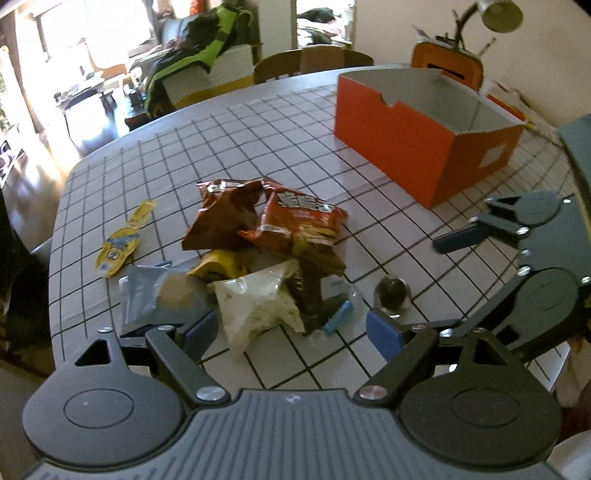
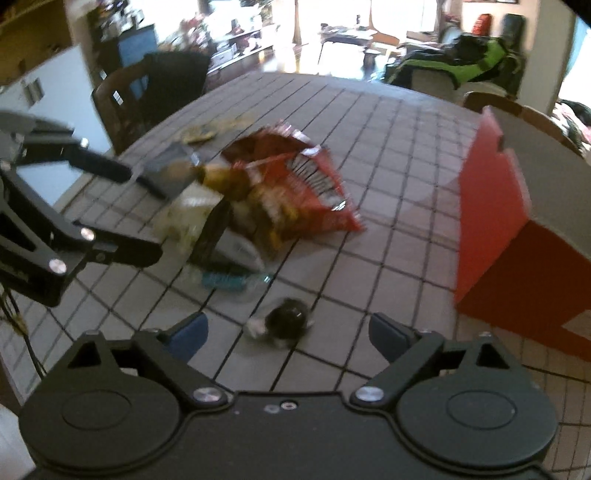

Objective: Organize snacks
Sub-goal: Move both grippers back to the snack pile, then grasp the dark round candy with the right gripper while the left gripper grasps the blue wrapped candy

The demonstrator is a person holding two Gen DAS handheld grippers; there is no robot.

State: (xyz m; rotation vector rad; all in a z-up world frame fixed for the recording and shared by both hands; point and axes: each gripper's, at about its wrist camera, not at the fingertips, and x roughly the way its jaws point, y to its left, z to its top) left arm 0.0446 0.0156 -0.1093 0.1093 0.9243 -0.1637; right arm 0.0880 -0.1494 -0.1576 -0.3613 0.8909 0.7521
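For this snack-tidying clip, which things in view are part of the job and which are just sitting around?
Part of the job:
- red chip bag
- brown bag
- white packet
- grey packet
- yellow wrapper
- round dark snack
- orange box, empty
- left tongs and right tongs, both open

Just lying about:
- green jacket
- lamp
- chair

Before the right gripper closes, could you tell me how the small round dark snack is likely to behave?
The round dark snack looks ball-shaped, so a nudge may roll it. Its clear wrapper probably makes it slippery. It seems light.
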